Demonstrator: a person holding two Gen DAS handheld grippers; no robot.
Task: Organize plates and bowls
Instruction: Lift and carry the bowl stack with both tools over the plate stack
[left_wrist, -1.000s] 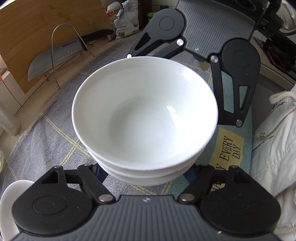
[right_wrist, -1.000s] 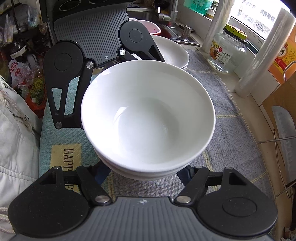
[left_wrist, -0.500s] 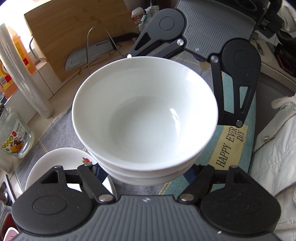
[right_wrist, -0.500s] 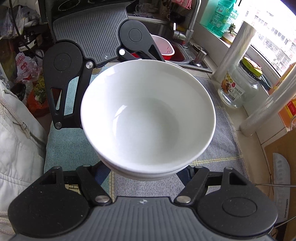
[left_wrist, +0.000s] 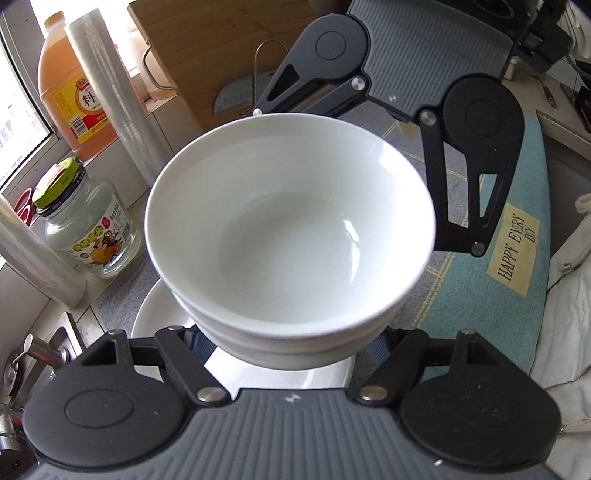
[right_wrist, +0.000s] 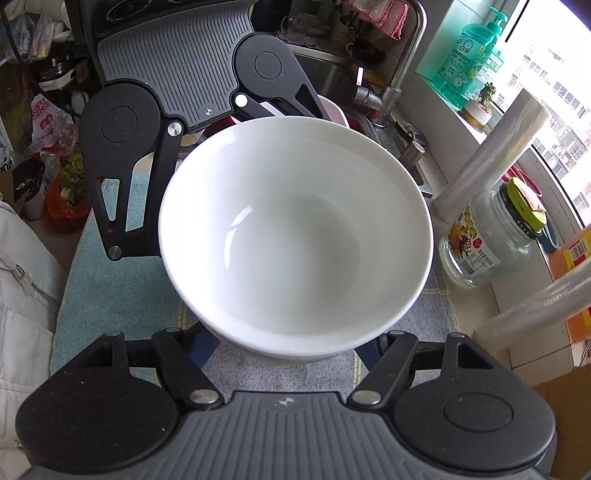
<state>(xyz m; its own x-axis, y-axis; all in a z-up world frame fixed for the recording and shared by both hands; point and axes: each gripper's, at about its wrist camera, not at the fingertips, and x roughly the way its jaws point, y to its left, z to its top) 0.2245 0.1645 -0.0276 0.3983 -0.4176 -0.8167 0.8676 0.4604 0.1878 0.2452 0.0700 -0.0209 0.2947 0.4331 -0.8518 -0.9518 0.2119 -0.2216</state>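
Note:
A stack of white bowls (left_wrist: 291, 236) hangs in the air, gripped from two opposite sides. My left gripper (left_wrist: 288, 347) is shut on the near side of the lower bowls, its fingertips hidden under the rim. In the right wrist view the same bowl stack (right_wrist: 295, 236) fills the middle, and my right gripper (right_wrist: 291, 343) is shut on its near side. Each gripper shows at the far side of the stack in the other's view. Another white dish (left_wrist: 159, 317) lies on the cloth directly below the stack.
A glass jar with a green lid (left_wrist: 88, 229), a roll of plastic wrap (left_wrist: 110, 92) and an orange bottle (left_wrist: 70, 85) stand by the window. A cutting board (left_wrist: 221, 48) leans behind. Faucet (right_wrist: 388, 81) and sink lie beyond. A person's white jacket (left_wrist: 569, 295) borders the teal mat (left_wrist: 513, 251).
Both grippers have carried the bowl stack across the counter toward the window and sink. The jar, the wrap roll and the white dish have come into view beneath and beside it. Both grips are unchanged.

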